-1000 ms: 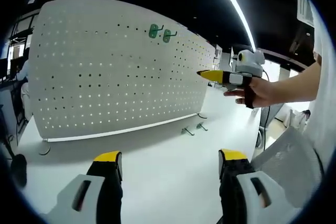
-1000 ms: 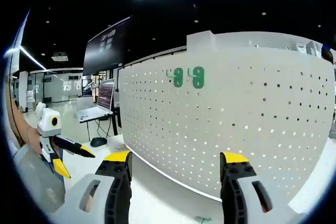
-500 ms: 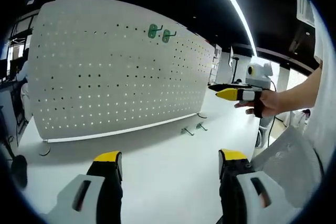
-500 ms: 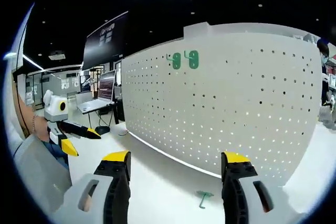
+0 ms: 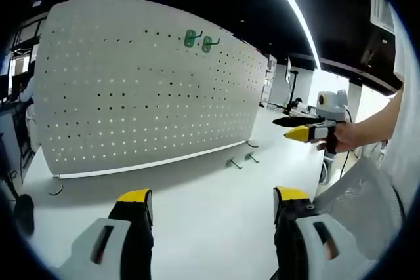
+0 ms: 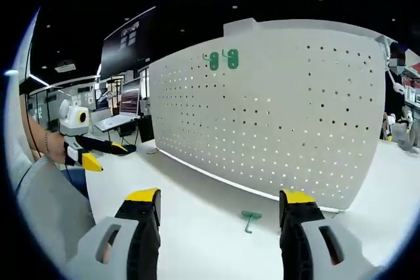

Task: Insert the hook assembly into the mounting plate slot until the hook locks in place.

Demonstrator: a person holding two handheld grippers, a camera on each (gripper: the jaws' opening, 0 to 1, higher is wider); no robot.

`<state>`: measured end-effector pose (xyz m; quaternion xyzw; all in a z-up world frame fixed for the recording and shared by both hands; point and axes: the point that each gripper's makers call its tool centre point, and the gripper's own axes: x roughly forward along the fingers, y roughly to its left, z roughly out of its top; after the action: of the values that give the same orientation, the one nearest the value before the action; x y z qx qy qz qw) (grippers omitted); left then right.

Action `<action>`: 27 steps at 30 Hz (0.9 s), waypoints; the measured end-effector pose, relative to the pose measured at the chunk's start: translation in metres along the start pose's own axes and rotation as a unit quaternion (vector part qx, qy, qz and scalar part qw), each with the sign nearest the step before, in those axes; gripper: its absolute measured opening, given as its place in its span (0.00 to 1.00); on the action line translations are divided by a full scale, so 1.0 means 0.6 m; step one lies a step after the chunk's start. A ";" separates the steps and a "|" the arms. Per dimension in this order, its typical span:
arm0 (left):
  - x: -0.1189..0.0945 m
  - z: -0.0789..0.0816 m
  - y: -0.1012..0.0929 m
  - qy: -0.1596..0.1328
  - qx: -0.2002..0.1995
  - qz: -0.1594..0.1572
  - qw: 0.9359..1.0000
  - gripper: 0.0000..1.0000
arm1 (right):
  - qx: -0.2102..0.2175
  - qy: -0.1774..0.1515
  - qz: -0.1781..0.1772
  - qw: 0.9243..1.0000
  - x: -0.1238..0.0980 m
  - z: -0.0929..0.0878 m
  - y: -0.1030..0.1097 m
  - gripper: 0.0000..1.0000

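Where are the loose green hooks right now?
In the left gripper view, two green hooks lie on the white table just in front of the pegboard, near its right foot.

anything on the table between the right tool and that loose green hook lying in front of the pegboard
Nothing visible. In the right gripper view the green hook lies on bare white table just ahead of the open right tool, short of the pegboard.

White perforated pegboard (image 5: 144, 96), green hooks (image 5: 199, 40).

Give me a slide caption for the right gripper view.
Open right gripper facing white pegboard, two green hooks mounted, one on table.
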<state>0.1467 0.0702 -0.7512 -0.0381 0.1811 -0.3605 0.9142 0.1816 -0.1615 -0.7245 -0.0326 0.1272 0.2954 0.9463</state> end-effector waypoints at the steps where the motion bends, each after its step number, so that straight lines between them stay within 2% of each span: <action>1: 0.000 0.000 0.000 0.001 0.000 0.000 1.000 0.77 | 0.002 0.001 0.000 1.000 -0.002 -0.003 0.000 0.72; 20: -0.003 -0.002 0.001 0.004 -0.004 0.001 1.000 0.78 | 0.021 0.041 -0.011 0.999 -0.058 -0.065 -0.006 0.75; 27: -0.003 -0.002 0.001 0.004 -0.004 0.001 1.000 0.78 | 0.027 0.049 -0.012 0.998 -0.069 -0.078 -0.002 0.75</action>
<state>0.1454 0.0717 -0.7521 -0.0396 0.1861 -0.3592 0.9137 0.1390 -0.1915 -0.7591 -0.0232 0.1807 0.2783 0.9431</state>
